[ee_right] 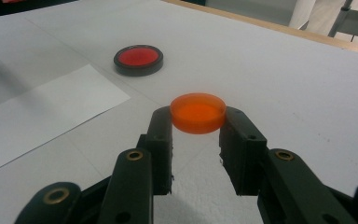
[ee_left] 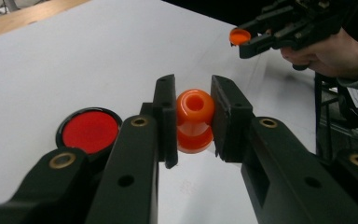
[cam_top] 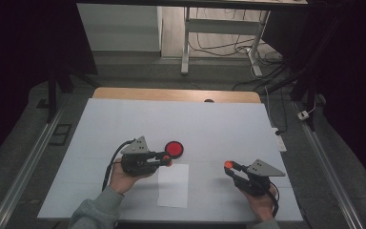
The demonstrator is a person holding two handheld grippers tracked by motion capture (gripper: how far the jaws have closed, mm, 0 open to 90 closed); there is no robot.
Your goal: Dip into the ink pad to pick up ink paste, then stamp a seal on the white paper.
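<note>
1. While both hands rest low over the white bench (cam_top: pixel 124 119), each claw is clamped on an orange part.
2. The left claw (ee_left: pixel 193 119) grips an orange spool (ee_left: pixel 195 120) between its two pads; the spool's hollow end faces the left gripper view's camera, and its wider flange sits lower, toward the bench.
3. The right claw (ee_right: pixel 196 122) grips an orange disc (ee_right: pixel 198 112) by its rim, held flat at the tips of the pads.
4. In the high view, the left claw (cam_top: pixel 167 160) points toward the right claw (cam_top: pixel 228 165); the two are well apart.
5. A red round lid with a black rim (cam_top: pixel 174 149) lies on the bench just beyond the left claw's tip. From the right claw it lies well ahead and to the left (ee_right: pixel 138 59).
6. A white sheet of paper (cam_top: pixel 173 185) lies flat on the bench just below the left claw's tip, between the two claws.
</note>
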